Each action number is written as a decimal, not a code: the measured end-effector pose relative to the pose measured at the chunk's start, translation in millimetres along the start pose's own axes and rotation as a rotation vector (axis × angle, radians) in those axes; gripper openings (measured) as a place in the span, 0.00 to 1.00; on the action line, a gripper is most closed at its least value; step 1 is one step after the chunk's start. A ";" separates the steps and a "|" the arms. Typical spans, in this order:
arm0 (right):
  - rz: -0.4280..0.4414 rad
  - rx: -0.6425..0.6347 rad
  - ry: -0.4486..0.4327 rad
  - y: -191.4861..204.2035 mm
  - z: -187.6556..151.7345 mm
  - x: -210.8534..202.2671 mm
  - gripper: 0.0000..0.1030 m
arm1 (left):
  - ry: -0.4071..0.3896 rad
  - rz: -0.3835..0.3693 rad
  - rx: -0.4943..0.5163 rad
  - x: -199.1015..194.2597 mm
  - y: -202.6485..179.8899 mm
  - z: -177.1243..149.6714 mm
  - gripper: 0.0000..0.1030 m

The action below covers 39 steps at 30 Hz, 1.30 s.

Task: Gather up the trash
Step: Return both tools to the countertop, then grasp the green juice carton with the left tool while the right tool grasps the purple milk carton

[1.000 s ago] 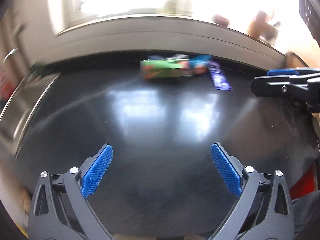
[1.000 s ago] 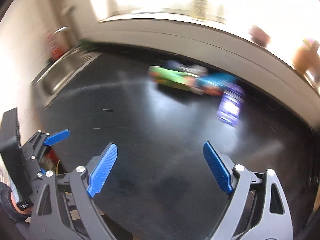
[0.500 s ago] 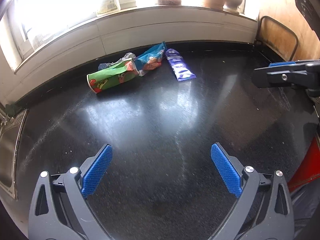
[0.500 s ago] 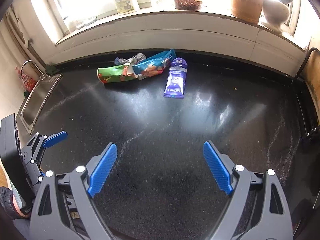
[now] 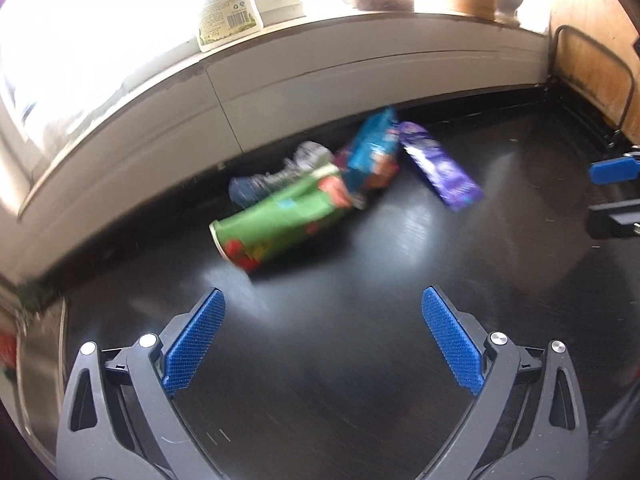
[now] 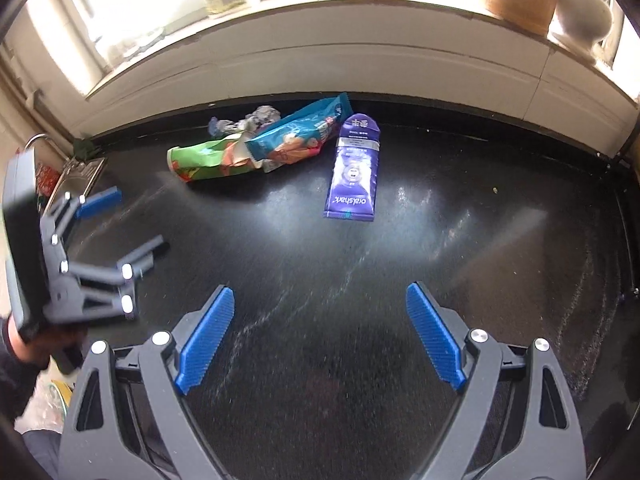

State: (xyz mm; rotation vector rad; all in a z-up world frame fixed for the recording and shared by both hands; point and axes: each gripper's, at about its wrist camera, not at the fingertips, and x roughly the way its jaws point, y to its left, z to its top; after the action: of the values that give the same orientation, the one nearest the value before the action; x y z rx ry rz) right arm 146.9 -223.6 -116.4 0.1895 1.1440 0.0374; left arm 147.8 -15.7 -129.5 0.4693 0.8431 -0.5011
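Trash lies at the back of a black countertop (image 6: pixel 360 280): a green paper cup (image 6: pixel 204 164) on its side, a blue snack wrapper (image 6: pixel 296 136) leaning over it, a crumpled grey wrapper (image 6: pixel 248 120) behind, and a flat purple packet (image 6: pixel 354 168) to the right. The left wrist view shows the cup (image 5: pixel 276 224), the blue wrapper (image 5: pixel 374 152) and the purple packet (image 5: pixel 438 168), blurred. My left gripper (image 5: pixel 322 340) is open and empty, a short way in front of the cup. My right gripper (image 6: pixel 320 336) is open and empty, well short of the purple packet.
A white tiled ledge (image 6: pixel 320 60) with a bottle, a scourer and a clay pot runs behind the trash. A steel sink (image 6: pixel 76 176) is at the far left. A wooden wall (image 5: pixel 592 40) with a metal rack closes the right end.
My left gripper has moved forward toward the green cup, and the trash looks much larger in its view. My right gripper has also come closer to the trash. Both stay open.
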 end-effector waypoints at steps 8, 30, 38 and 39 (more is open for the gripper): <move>-0.040 0.047 0.081 -6.4 42.9 68.3 0.83 | 0.019 -0.007 0.161 72.4 42.8 39.7 0.93; -0.124 -0.026 0.099 -29.1 101.4 148.7 0.50 | 0.036 -0.116 0.318 119.6 22.9 48.7 0.50; -0.091 -0.012 0.065 -34.4 67.6 102.1 0.50 | 0.085 -0.088 0.156 74.7 8.9 35.0 0.48; -0.089 -0.016 0.056 -34.9 62.0 92.9 0.50 | 0.087 -0.085 0.129 65.8 5.5 32.0 0.48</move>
State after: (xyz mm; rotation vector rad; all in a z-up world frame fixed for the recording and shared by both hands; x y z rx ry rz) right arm 239.4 -254.3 -181.3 0.1238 1.2065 -0.0273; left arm 206.7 -44.8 -162.2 0.5786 0.9205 -0.6198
